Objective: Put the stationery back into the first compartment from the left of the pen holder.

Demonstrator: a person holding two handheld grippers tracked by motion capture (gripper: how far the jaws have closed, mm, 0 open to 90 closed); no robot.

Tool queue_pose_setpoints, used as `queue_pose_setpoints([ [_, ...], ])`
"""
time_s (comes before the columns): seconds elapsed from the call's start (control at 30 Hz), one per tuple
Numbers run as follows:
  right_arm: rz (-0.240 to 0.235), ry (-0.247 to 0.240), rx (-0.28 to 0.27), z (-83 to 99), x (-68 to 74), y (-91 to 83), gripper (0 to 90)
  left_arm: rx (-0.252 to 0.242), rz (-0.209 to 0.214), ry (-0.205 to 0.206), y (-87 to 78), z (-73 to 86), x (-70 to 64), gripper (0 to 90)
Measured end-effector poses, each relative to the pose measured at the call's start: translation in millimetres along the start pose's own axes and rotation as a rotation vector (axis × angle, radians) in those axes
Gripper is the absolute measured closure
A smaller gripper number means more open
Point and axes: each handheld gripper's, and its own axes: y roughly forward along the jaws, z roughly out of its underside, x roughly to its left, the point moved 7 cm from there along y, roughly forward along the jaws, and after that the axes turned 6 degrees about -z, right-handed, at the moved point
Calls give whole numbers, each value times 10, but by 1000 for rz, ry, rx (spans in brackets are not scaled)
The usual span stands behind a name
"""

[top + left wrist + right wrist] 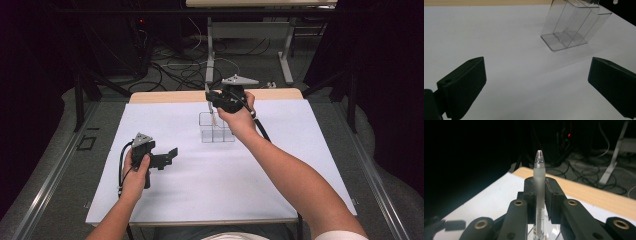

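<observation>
We see the right gripper (pixel 214 100) clamping a frosted pen (pixel 539 192) above the clear holder (pixel 216 128), the left gripper (pixel 170 156) gaping at seven o'clock over bare white sheet (pixel 280 165).

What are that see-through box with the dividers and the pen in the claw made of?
The divided organizer looks like clear hard plastic, perhaps acrylic: you see the white table cover straight through its glossy walls. The pen, clamped upright in the right claw, appears to be frosted, translucent plastic with a clear pointed cap. The claw's pads look like matte black plastic or rubber with fine ribbing.
</observation>
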Motion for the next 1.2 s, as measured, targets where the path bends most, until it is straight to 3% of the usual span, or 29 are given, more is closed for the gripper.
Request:
queue_pose_setpoints([
  [0.13, 8, -37, -68, -56, 4, 34, 805, 10, 3, 5, -4, 12, 8, 19],
  [0.23, 18, -50, -81, -47, 0, 93, 805, 10, 3, 4, -13, 12, 10, 19],
  [0.7, 36, -45, -63, 79, -62, 316, 804, 2, 6, -9, -45, 15, 26, 19],
  [1.2, 47, -57, 5, 251, -39, 433, 804, 2, 3, -2, -45, 16, 25, 21],
])
